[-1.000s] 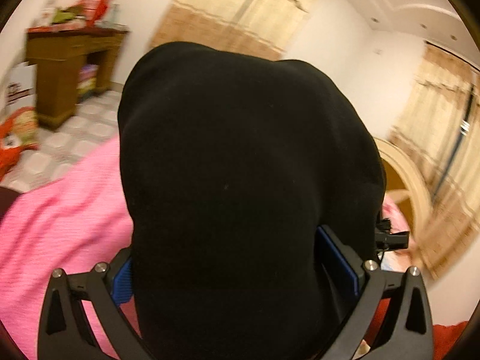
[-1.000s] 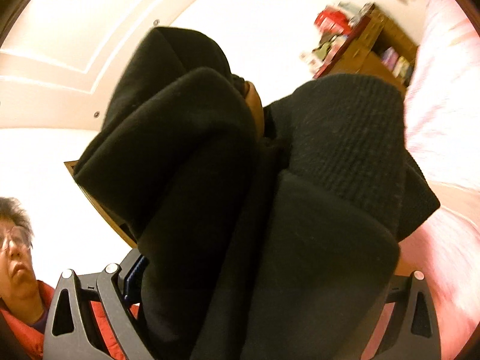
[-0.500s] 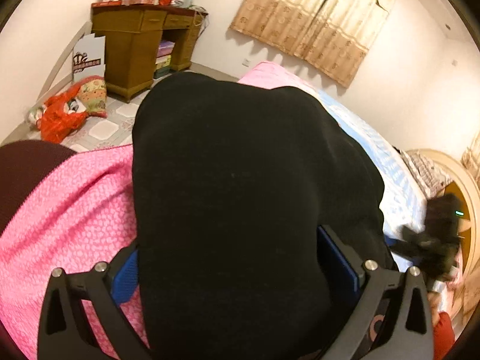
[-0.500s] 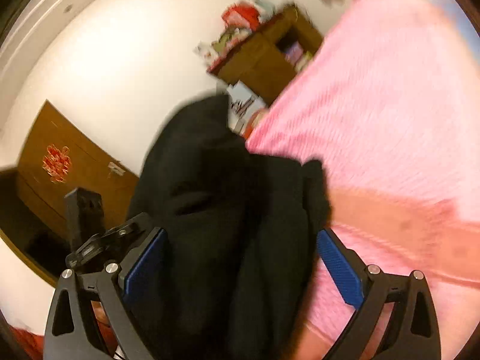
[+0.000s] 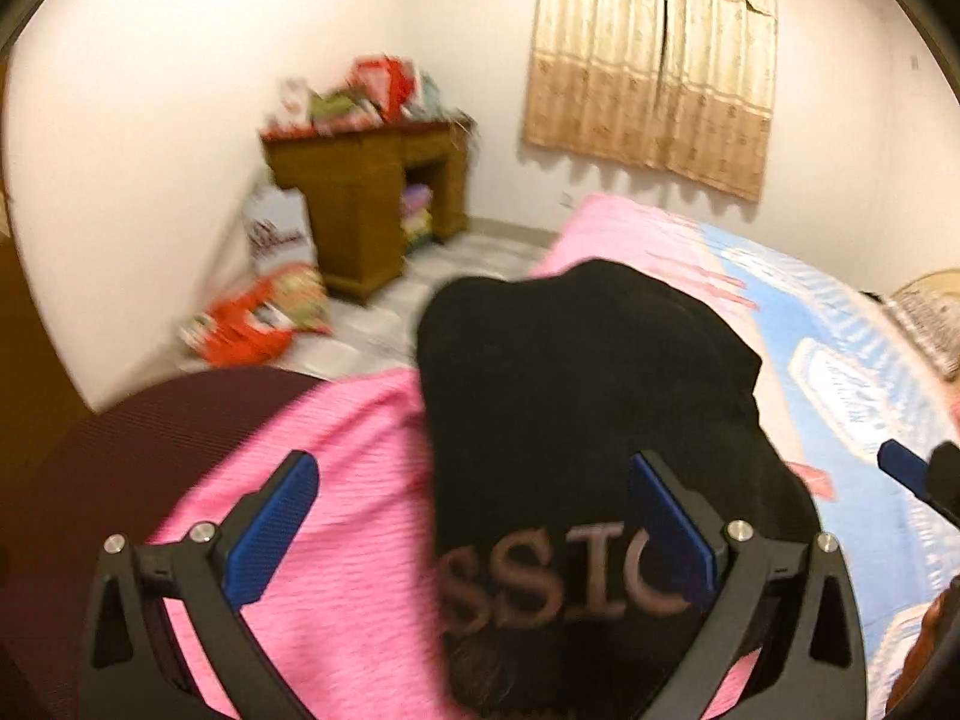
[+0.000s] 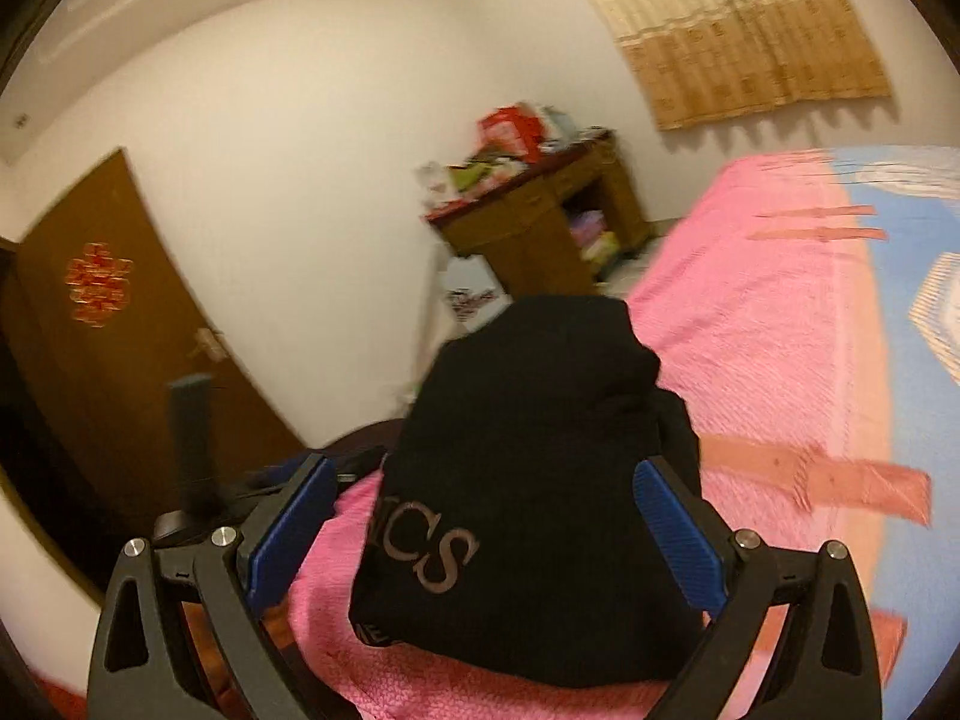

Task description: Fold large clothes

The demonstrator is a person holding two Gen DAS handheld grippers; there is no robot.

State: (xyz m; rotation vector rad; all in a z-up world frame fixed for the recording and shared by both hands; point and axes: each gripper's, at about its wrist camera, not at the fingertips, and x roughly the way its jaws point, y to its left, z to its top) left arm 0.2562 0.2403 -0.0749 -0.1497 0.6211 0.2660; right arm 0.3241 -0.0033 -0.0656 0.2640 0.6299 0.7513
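White walls close a bedroom around a bed (image 5: pixel 336 612) with a pink cover that turns blue and patterned toward its far side. On the pink part lies a black garment (image 5: pixel 576 420), bunched into a thick heap, with pale letters printed across its near face.

Both views are blurred. The left tongs (image 5: pixel 474 516) stand wide apart; the right blue pad touches or overlaps the garment's edge, the left pad sits clear of it over bare pink cover. The right tongs (image 6: pixel 492 534) are also spread apart, the garment lying between the pads; whether either pad touches the cloth I cannot tell. In the left view a blue pad of the right tongs shows at the frame's right edge, beyond the garment.

Beyond the bed's foot stands a wooden desk (image 5: pixel 372 210), its tabletop piled with boxes and papers. Red bags (image 5: pixel 252 324) lie on the floor beside the desk. A beige curtain (image 5: pixel 654 60) hangs right of the desk, and a brown door (image 6: pixel 114 354) with a red ornament stands left of it.
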